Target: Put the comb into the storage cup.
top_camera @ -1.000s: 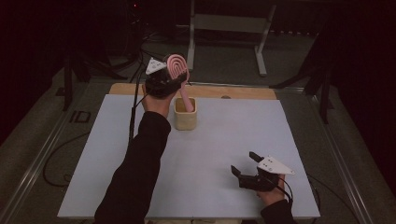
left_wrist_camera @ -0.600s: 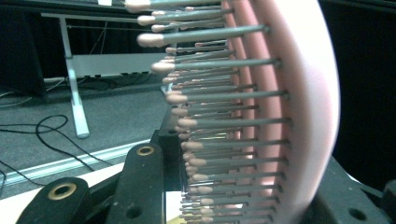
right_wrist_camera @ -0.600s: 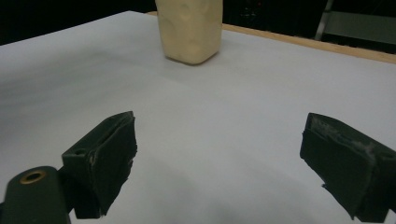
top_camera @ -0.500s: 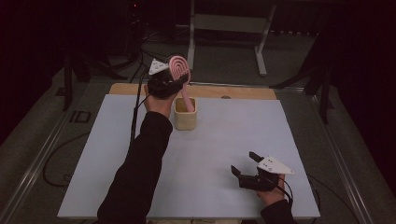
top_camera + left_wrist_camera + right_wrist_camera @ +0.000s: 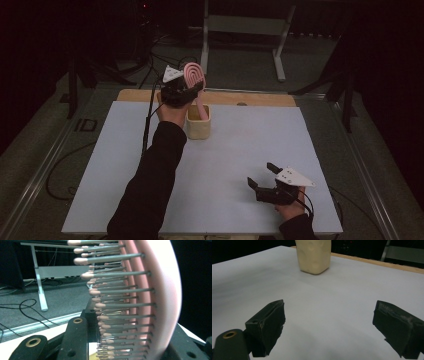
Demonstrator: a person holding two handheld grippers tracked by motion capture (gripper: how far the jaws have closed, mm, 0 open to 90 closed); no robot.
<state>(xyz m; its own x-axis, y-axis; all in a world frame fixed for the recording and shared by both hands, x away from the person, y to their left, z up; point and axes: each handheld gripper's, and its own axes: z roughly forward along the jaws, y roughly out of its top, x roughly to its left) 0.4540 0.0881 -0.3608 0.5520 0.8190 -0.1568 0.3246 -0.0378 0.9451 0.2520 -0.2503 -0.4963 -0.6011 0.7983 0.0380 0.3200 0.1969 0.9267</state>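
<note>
**Pink hairbrush held upright over the cream cup**

The pink hairbrush [image 5: 194,77] stands at the far side of the table [image 5: 100,165], its bristled head raised above the rim of the cream cup [image 5: 198,127] and its handle reaching down into the cup. The left gripper [image 5: 192,90] is clamped on the brush just below the head, near the top of the handle. In the left gripper view the brush head [image 5: 150,302] rises close between the black jaws, its grey pins with pink tips pointing to the left of that view. The cup stands on the pale sheet just in front of the wooden strip [image 5: 250,98] along the table's far edge. The right gripper [image 5: 262,176] rests low at the near right of the table, well apart from the cup, its jaws spread wide with nothing between them.
</note>
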